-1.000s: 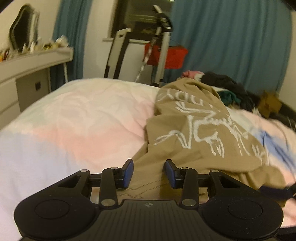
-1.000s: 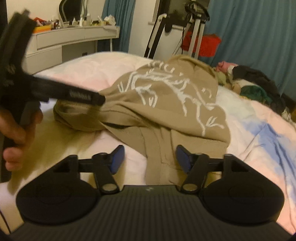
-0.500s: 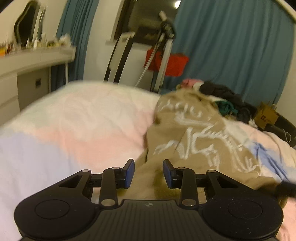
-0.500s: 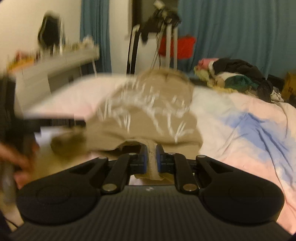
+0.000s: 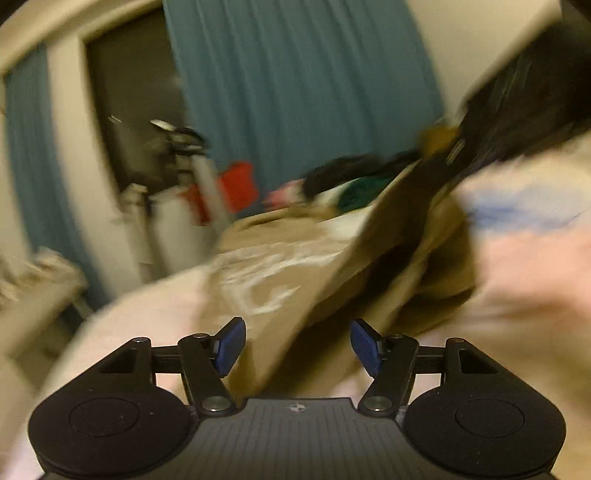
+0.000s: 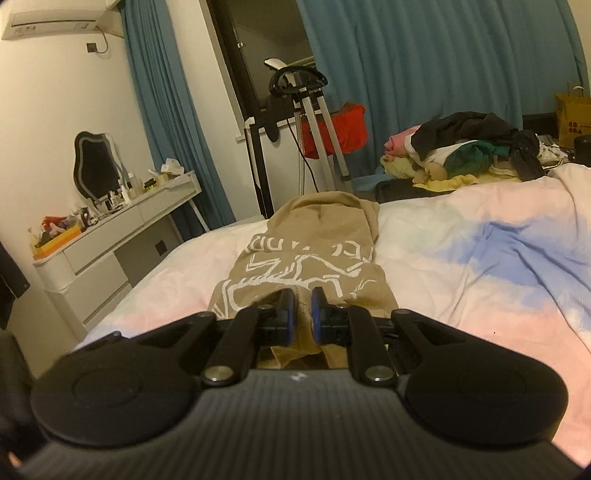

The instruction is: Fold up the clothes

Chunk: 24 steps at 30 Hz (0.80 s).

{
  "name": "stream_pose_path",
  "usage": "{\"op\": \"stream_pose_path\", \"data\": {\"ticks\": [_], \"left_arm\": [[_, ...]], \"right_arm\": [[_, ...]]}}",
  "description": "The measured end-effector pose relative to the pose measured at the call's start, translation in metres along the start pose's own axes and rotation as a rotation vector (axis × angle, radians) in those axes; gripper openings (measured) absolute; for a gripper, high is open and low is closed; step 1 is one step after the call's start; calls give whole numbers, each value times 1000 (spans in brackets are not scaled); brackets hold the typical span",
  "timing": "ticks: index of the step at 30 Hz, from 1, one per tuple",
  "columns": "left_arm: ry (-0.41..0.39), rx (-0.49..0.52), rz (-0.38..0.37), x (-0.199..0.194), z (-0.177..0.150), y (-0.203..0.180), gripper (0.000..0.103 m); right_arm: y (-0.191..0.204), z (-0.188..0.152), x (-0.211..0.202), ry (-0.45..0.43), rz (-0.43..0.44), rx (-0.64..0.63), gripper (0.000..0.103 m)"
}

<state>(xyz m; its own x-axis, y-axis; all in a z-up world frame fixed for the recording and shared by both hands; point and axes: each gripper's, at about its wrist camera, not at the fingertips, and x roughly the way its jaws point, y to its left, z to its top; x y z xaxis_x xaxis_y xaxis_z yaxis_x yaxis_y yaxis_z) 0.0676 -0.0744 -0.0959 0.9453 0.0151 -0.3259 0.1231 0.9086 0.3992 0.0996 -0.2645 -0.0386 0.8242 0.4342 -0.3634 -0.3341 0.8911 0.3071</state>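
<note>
Since a second ago: right gripper (image 6: 300, 314) clamped on tan shirt (image 6: 314, 236) hem, stretching it flat — left gripper (image 5: 296, 345) jaws wide, empty. Next: grab opposite edge, fold over.

Bedroom, dim warm light. Teal curtains (image 6: 424, 74) flank a dark window (image 6: 266, 48). White wall with AC unit (image 6: 51, 18) top left. White dresser (image 6: 110, 236) carries a mirror (image 6: 94, 158). Bed (image 6: 498, 266) has pink-blue bedding.

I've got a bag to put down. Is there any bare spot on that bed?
Yes. The bed is bare right of the tan shirt, up to the clothes pile at its far edge. A narrower bare strip lies left of the shirt, toward the dresser. The dresser top is crowded.
</note>
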Motion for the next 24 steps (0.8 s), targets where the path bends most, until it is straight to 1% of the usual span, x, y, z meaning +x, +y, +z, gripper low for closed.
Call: {"op": "stream_pose_path", "data": {"ticks": [1, 3, 4, 6, 7, 8, 10, 12, 13, 16, 18, 19, 21, 22, 24], "left_arm": [[14, -11, 65, 5, -2, 4, 66], [49, -102, 167, 10, -2, 23, 67], [63, -159, 210, 10, -1, 35, 72], [64, -272, 250, 0, -1, 60, 80], [54, -305, 257, -7, 0, 68, 80], [45, -313, 258, -14, 1, 72, 80], [28, -282, 247, -27, 5, 71, 80], [31, -208, 246, -34, 6, 61, 80], [48, -157, 250, -35, 5, 54, 80], [165, 41, 257, -20, -3, 26, 80], [234, 122, 229, -8, -14, 13, 80], [242, 129, 214, -8, -16, 11, 80], [219, 105, 226, -13, -13, 13, 79], [199, 77, 239, -17, -10, 16, 79], [153, -11, 262, -23, -4, 30, 79]], "right_arm": [[-1, 0, 0, -3, 0, 7, 13], [-5, 0, 0, -11, -20, 12, 13], [-7, 0, 0, -16, -31, 14, 13], [-9, 0, 2, -20, -45, 15, 13], [-9, -1, 3, -18, -47, 14, 13], [-9, -2, 4, -16, -48, 13, 13], [-2, -3, 5, -31, -78, -30, 13], [6, -4, 3, -58, -118, -82, 13], [7, -3, 1, -78, -131, -89, 13], [9, -1, -7, -133, -163, -93, 13], [7, 0, -10, -150, -183, -86, 13], [5, 0, -10, -151, -193, -83, 13], [2, -1, -7, -135, -219, -80, 13], [1, -2, -4, -123, -231, -82, 13], [-2, -5, 1, -97, -253, -79, 14]]}}
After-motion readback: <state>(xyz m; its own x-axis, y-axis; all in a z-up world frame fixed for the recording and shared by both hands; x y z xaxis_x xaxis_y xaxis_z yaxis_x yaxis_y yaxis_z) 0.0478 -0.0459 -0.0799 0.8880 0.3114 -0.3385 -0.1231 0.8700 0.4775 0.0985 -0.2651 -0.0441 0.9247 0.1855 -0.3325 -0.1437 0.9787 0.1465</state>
